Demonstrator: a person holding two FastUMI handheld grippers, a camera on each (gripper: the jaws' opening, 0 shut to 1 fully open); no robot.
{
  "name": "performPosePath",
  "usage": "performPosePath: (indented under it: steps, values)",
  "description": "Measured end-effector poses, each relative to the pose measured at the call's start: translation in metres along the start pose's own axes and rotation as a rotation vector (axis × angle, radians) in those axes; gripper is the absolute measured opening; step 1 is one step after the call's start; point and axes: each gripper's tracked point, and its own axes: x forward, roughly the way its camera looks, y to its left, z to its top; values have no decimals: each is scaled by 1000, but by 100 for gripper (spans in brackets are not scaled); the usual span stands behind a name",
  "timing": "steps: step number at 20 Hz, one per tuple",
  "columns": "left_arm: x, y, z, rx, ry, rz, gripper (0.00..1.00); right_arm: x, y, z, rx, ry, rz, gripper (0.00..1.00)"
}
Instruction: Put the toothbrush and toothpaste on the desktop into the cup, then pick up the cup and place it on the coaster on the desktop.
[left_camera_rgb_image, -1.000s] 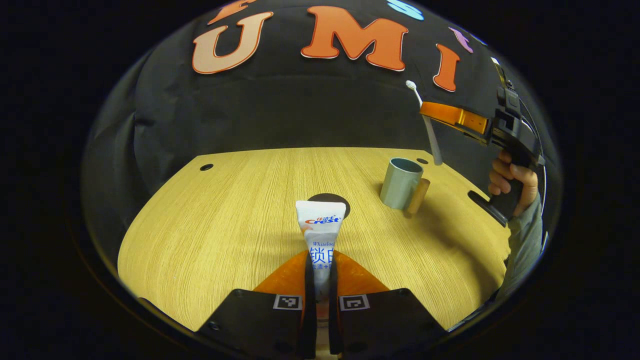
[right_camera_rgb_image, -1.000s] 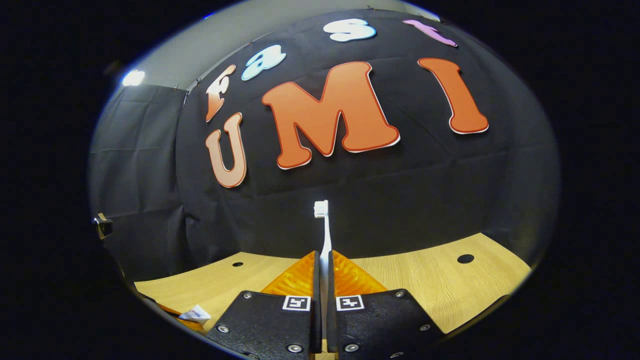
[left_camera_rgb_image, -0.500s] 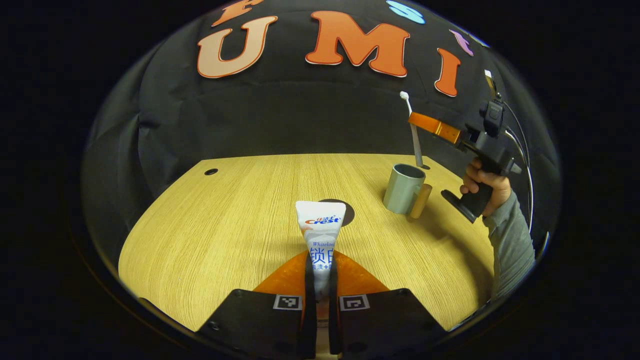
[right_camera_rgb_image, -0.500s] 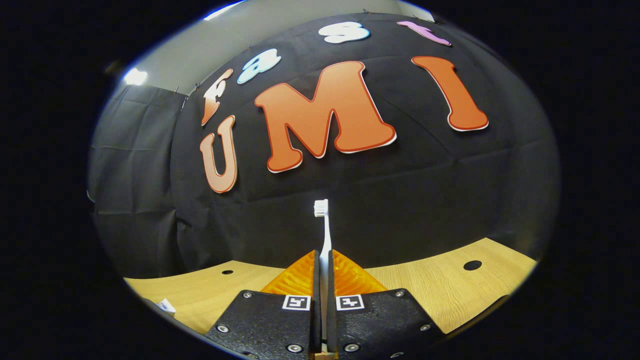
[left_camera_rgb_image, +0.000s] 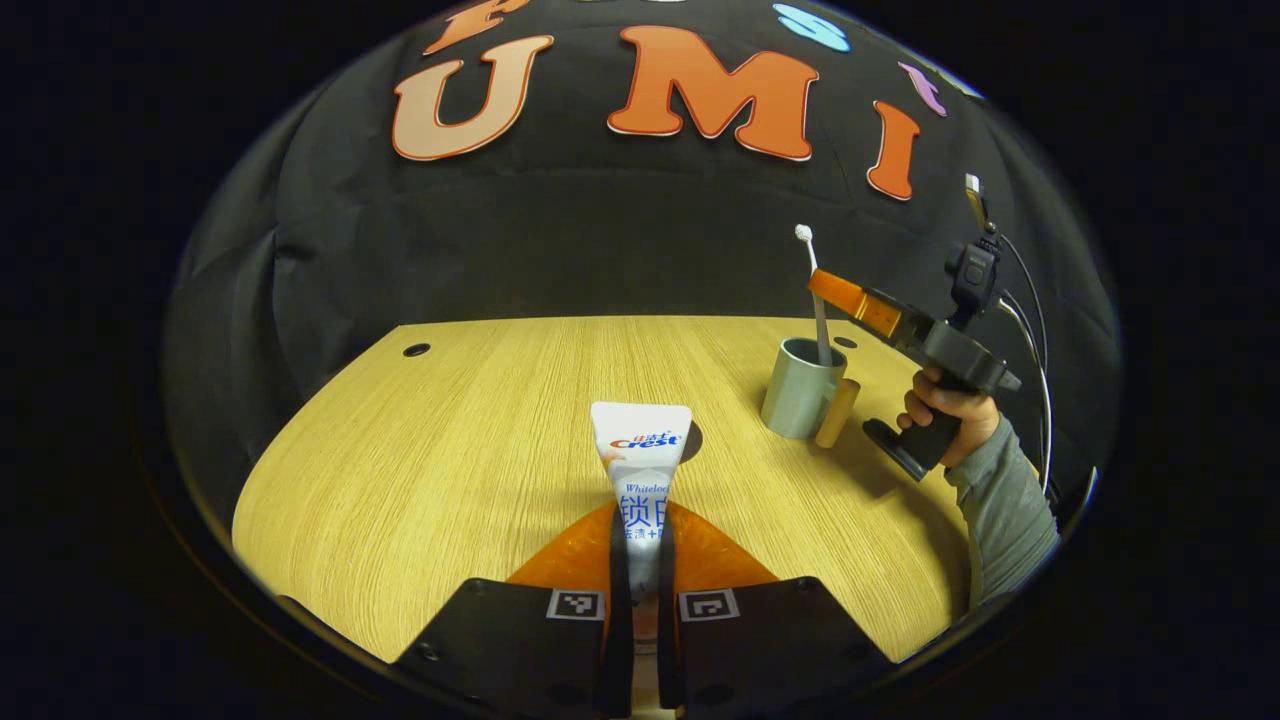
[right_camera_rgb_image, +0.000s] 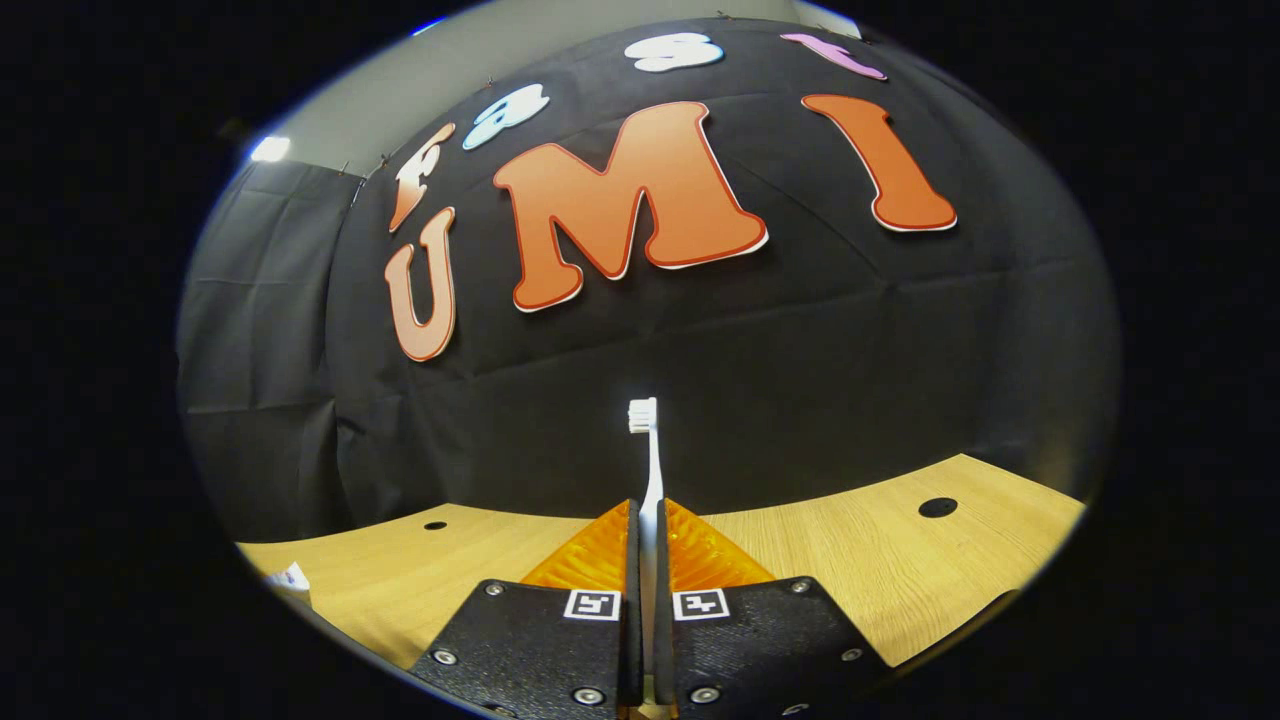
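While the left gripper (left_camera_rgb_image: 640, 555) clamps the toothpaste (left_camera_rgb_image: 640, 465) low over the near desk (left_camera_rgb_image: 450, 450), tube end pointing up, the first step of the task is under way farther off: the right gripper (left_camera_rgb_image: 832, 295), held in a hand (left_camera_rgb_image: 945, 410), grips the toothbrush (left_camera_rgb_image: 812, 285) upright, bristles up, its lower end inside the rim of the cup (left_camera_rgb_image: 800, 385). Next, by the look of it, comes letting go so the brush drops in, then bringing the tube across. A dark round patch, likely the coaster (left_camera_rgb_image: 688, 440), shows just behind the tube.

The left gripper view takes in cup, brush and hand together. The right gripper view, looking along its own fingers (right_camera_rgb_image: 600, 550), shows the right gripper (right_camera_rgb_image: 648, 560) closed on the brush handle (right_camera_rgb_image: 650, 470) against the far wall, with the cup out of sight below.
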Motion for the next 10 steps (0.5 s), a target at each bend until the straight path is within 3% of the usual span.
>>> performPosePath:
  steps: [10]
  values:
    - [13,-7,10,6,-30,-35,13,-18,-11,-15,-8,34,-40,6]
